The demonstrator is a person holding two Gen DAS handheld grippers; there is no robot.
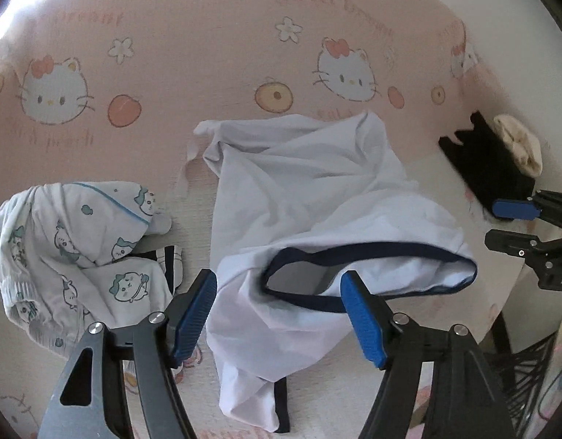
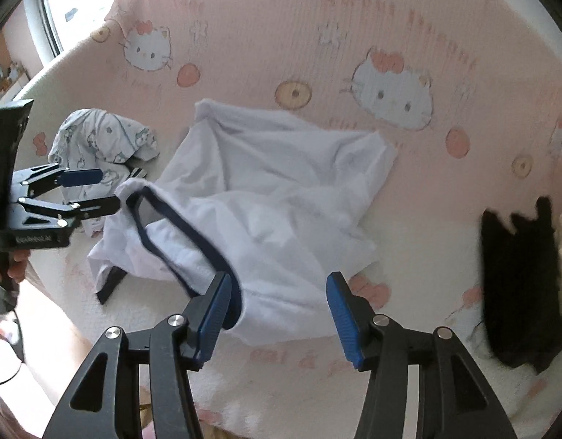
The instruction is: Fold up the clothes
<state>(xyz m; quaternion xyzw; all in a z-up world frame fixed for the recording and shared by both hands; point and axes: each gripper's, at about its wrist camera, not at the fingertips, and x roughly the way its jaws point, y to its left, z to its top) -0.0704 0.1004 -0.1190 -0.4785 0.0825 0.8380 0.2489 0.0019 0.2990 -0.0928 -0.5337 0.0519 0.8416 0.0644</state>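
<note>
The left gripper (image 1: 279, 312) is hanging over the white garment (image 1: 302, 197) with its fingers standing apart; the dark-trimmed opening (image 1: 368, 274) is lying between them, not pinched. The right gripper (image 2: 279, 316) is also keeping its fingers apart, with the same white garment (image 2: 266, 197) just ahead of them and its trim touching the left finger (image 2: 215, 314). A cartoon-printed garment (image 1: 72, 241) is lying left of the left fingers, a black cloth (image 2: 518, 285) right of the right ones, all on a pink cat-printed cover (image 1: 207, 55).
</note>
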